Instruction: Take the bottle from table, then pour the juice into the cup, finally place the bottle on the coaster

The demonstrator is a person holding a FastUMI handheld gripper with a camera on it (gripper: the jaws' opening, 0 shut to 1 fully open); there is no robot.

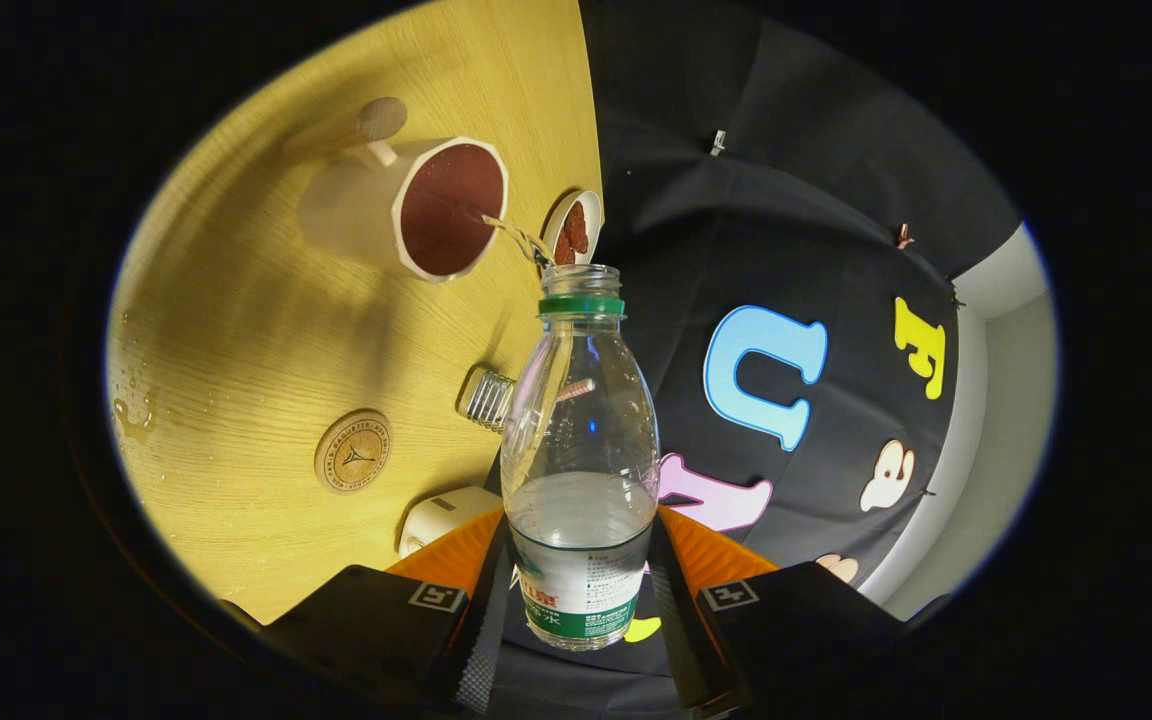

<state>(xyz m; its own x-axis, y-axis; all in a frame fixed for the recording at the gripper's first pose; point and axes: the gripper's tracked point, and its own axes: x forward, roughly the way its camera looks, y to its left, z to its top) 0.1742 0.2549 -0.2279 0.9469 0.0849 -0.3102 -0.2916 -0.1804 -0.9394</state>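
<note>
The bottle (580, 470) is being clamped between both fingers of the gripper (581, 590) and tipped, a thin stream being sent into the cup (406, 205). The coaster (353, 451) is lying nearby. If tilted further, liquid is likely being overshot onto the table (236, 330).

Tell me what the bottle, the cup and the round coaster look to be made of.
Clear bottle with green neck ring: thin glossy plastic, see-through with highlights; both jaws press on its labelled base. White faceted cup with brown inside: probably glazed ceramic, thick rim, smooth matte-looking sheen, though plastic is possible. Round tan coaster: likely wood or cork, dull surface with a stamped ring emblem.
</note>
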